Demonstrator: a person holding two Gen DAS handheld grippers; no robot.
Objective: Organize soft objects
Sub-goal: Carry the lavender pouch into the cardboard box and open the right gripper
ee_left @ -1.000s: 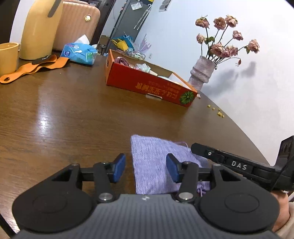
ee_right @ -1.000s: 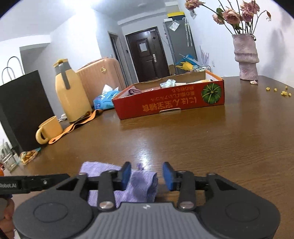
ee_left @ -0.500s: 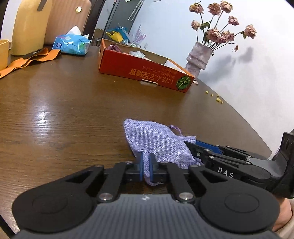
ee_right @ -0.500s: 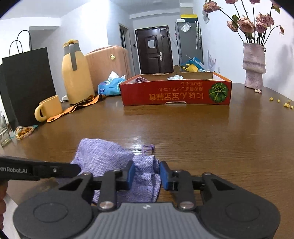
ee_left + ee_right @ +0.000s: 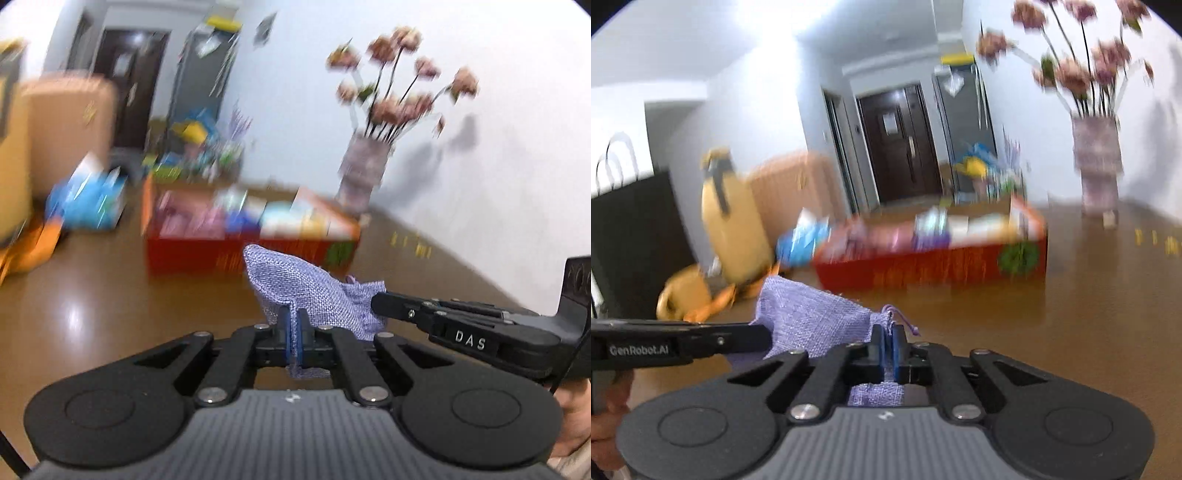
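A purple woven drawstring pouch (image 5: 303, 284) hangs in the air above the brown table, held by both grippers. My left gripper (image 5: 293, 325) is shut on one end of the pouch. My right gripper (image 5: 888, 341) is shut on the pouch's (image 5: 809, 321) drawstring end. Each gripper shows in the other's view: the right one (image 5: 384, 302) comes in from the right, the left one (image 5: 764, 338) from the left. Ahead stands a red cardboard box (image 5: 251, 236) (image 5: 934, 254) holding several soft items. Both views are blurred by motion.
A vase of dried roses (image 5: 365, 177) (image 5: 1097, 162) stands at the back right. A yellow jug (image 5: 731, 218), a yellow mug (image 5: 683, 299), an orange strap, a blue tissue pack (image 5: 88, 199) and a black paper bag (image 5: 631, 236) stand at the left. Small yellow crumbs (image 5: 417, 247) lie near the right edge.
Both grippers closed on the pouch, which lay flat on the table a second ago. They have lifted it off the table and carried it toward the red box.
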